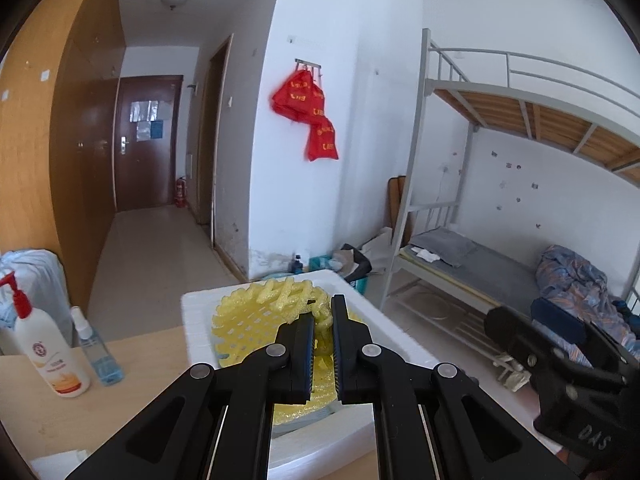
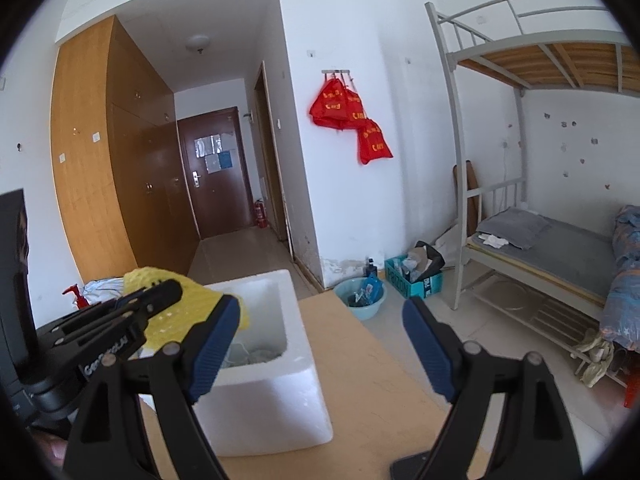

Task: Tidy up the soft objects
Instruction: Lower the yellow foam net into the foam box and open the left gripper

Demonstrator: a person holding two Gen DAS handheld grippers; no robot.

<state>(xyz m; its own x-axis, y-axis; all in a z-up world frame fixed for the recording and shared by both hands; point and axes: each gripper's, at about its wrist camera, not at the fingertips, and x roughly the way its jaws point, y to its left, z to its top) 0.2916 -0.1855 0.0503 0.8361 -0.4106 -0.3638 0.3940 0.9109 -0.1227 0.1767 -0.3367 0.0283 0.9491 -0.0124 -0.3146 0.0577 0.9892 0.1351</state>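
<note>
A yellow foam net hangs over the white foam box, with my left gripper shut on its near edge. The net spreads across the box's open top. In the right wrist view the same net bulges around the left gripper, above the left rim of the box. My right gripper stands open to the right of the box over the wooden table, nothing between its blue pads. Some pale things lie at the bottom of the box, unclear.
A lotion pump bottle and a blue spray bottle stand on the table left of the box. Beyond the table's far edge are a blue basin, a teal carton and a bunk bed.
</note>
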